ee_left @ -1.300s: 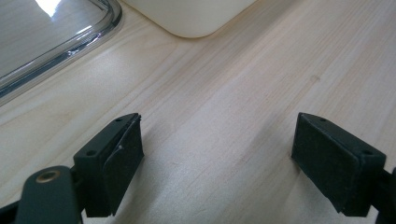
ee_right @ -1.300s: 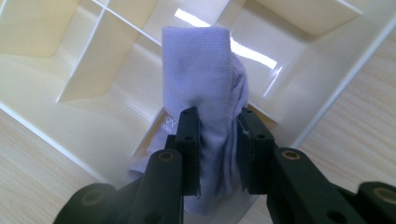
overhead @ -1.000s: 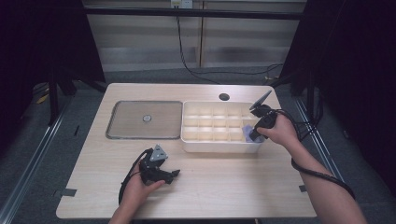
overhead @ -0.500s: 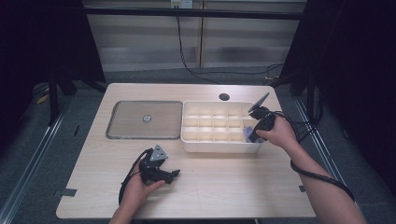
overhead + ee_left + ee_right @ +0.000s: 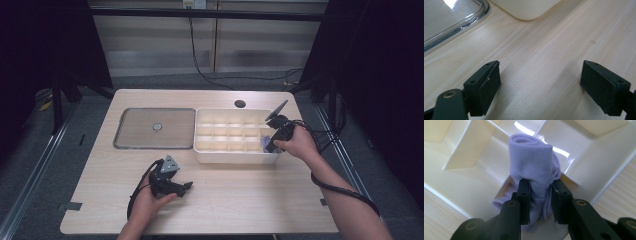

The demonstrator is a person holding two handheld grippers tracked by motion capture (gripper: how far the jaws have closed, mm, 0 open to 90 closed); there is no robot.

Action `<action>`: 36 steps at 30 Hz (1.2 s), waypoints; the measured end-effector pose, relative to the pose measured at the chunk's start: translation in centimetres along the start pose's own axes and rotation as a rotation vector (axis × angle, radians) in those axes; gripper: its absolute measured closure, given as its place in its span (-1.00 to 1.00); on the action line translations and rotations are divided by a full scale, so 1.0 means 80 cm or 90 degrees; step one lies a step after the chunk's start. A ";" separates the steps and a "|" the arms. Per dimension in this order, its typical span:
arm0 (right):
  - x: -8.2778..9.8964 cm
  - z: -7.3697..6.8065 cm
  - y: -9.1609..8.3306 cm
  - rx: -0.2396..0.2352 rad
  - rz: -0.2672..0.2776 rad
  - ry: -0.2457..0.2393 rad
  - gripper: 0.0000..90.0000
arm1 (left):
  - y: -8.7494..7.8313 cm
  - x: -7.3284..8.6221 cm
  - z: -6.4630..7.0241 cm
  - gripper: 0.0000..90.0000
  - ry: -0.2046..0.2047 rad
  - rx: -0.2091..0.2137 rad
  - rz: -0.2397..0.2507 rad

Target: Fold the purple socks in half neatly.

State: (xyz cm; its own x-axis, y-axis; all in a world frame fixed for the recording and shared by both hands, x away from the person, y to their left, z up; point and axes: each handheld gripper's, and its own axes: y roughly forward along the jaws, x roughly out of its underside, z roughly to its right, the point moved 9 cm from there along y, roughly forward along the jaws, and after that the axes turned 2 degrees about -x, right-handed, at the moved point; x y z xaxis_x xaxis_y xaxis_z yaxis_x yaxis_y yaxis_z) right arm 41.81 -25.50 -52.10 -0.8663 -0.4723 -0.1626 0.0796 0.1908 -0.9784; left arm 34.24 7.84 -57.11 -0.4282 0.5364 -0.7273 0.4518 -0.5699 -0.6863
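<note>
- On the light wooden table (image 5: 240,200), left of centre, a clear flat lid (image 5: 155,127) lies beside the cream divided box (image 5: 235,156), the two set edge to edge in the high view.
- Near the table's front edge, the left gripper (image 5: 186,186) rests low over bare wood, well apart from the box. In the left gripper view its jaws stand wide apart with nothing between them; only the lid's rim and one rounded corner of the box show ahead.
- Across at the box's right end, the right gripper (image 5: 540,192) reaches into the front-right corner compartment. Its jaws are clamped on a rolled lavender cloth (image 5: 534,160), pinching the lower part of the roll. They have eased open a touch within the last half second, yet the pads still press the fabric.
- The roll stands nearly upright in the right gripper view, its long axis running up and away from the fingers, with the rolled end well above the pads and a loose fold (image 5: 499,203) trailing down to the compartment floor.
- Judged from this, the coming move belongs to the right hand: the cloth is already inside the compartment walls, so what counts is lowering along the roll's axis and freeing it without snagging the dividers.
</note>
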 end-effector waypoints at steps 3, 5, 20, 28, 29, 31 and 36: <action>0.000 0.000 -0.001 -0.005 -0.001 0.000 0.55 | 0.000 0.000 0.000 -0.65 0.000 0.000 0.000; -0.001 -0.001 -0.002 -0.006 -0.003 0.000 0.52 | 0.000 0.000 0.000 -0.65 0.000 0.000 0.000; -0.008 -0.003 -0.032 -0.008 -0.003 -0.003 0.38 | 0.001 -0.001 0.001 -0.65 -0.007 -0.001 0.006; -0.009 -0.004 -0.051 0.001 -0.002 -0.012 0.32 | 0.001 -0.001 0.000 -0.65 -0.004 -0.002 0.005; -0.009 -0.004 -0.052 0.005 -0.001 -0.016 0.30 | 0.000 -0.001 0.000 -0.65 -0.003 -0.003 0.005; -0.010 -0.004 -0.055 0.005 0.000 -0.015 0.27 | 0.000 -0.001 0.000 -0.65 -0.003 -0.003 0.005; -0.013 -0.005 -0.065 0.012 0.009 -0.012 0.26 | 0.000 -0.001 0.000 -0.65 -0.004 -0.003 0.005</action>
State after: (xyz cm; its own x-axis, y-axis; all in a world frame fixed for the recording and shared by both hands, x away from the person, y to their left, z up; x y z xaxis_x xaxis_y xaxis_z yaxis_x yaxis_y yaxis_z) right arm 42.10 -25.69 -46.83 -0.8555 -0.4859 -0.1790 0.1013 0.1819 -0.9781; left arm 34.29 7.79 -57.08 -0.4290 0.5283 -0.7327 0.4592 -0.5709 -0.6806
